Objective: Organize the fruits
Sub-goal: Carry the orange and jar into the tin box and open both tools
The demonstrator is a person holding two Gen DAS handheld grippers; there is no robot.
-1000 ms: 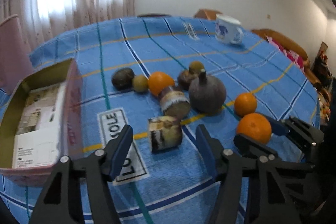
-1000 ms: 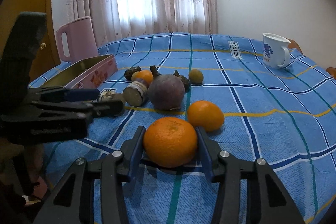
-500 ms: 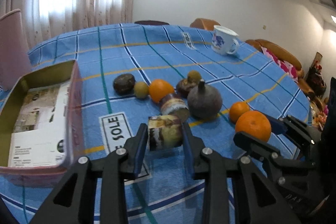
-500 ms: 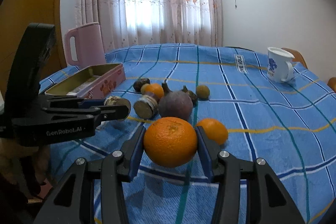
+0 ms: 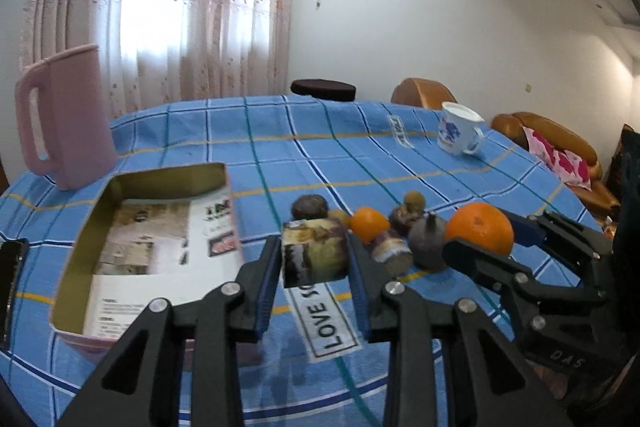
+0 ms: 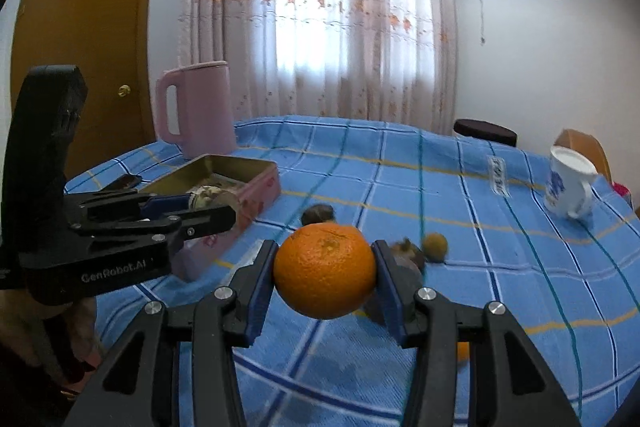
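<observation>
Orange first: my right gripper (image 6: 324, 277) has its fingers clamped on a big orange (image 6: 325, 270), one pad on each side, and the fruit hangs clear above the blue checked tablecloth (image 6: 500, 267). From the left wrist camera I can see that same orange (image 5: 479, 229) off to the right, held in the other gripper's black fingers.

My left gripper (image 5: 314, 259) is closed narrow on a short brownish chunk (image 5: 314, 254), a cut piece with a pale mottled face; I can't tell what fruit it is. Both pads press its sides and it's up off the cloth, sitting just right of the open tin box (image 5: 160, 239).

That box is toward the left edge of the table, pink on the outside, gold inside, with a printed sheet lying flat in the bottom. A pink jug (image 5: 64, 123) stands behind it near the far left edge.

The rest of the fruit is bunched mid-table beyond my left fingers: a dark round one (image 5: 308, 207), a small orange (image 5: 368, 225), another cut chunk (image 5: 390, 253), and a grey-purple fruit with a stem (image 5: 428, 245). A small yellowish one (image 6: 435, 246) sits a bit apart in the right view.

A white mug with a blue print (image 5: 458, 135) is over by the far right edge, well away from everything.
</observation>
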